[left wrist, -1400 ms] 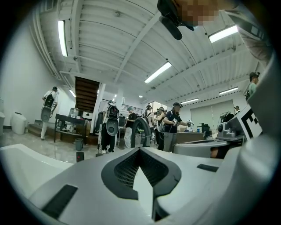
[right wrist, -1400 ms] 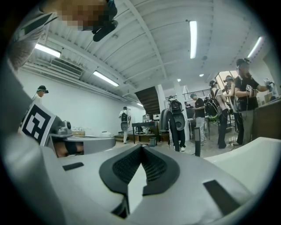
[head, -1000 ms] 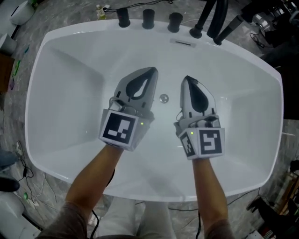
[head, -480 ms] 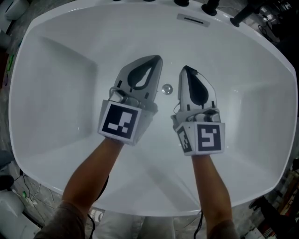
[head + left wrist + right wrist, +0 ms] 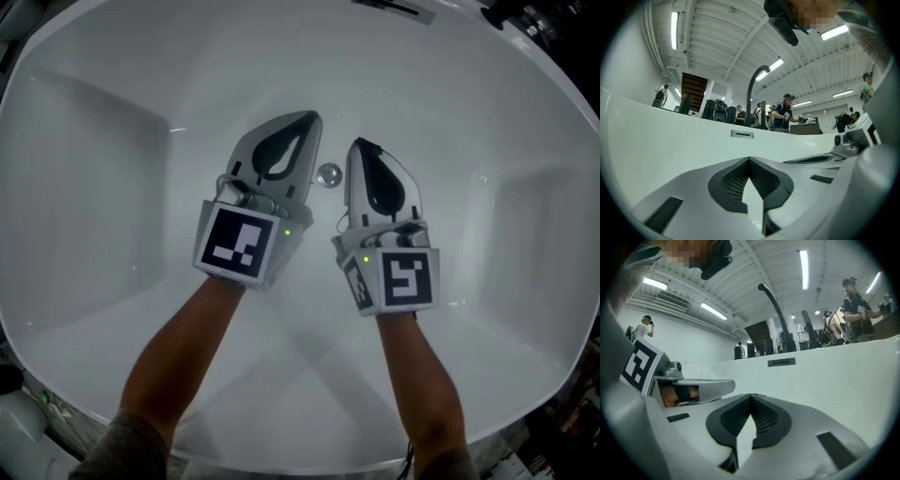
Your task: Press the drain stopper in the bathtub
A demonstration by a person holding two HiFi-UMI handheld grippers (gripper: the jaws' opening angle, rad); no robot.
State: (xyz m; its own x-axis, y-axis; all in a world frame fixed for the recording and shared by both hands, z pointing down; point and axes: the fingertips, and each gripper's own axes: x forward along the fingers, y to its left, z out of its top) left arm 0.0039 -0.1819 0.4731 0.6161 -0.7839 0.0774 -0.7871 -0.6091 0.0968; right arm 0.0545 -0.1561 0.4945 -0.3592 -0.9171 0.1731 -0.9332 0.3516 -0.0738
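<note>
White bathtub [image 5: 103, 206] with both claws down inside it, side by side. Left claw [image 5: 307, 120] is clenched, tips meeting, nothing in it. Right claw [image 5: 357, 146] is also clenched and empty. Round chrome drain stopper [image 5: 328, 174] sits on the tub bottom between the two claw tips, just beside both, uncovered. Overflow slot [image 5: 742, 134] on the far wall.

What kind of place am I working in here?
Probably a workshop or test hall, not a home bathroom: the bathtub sits under a ribbed ceiling with strip lights, several people standing beyond.
</note>
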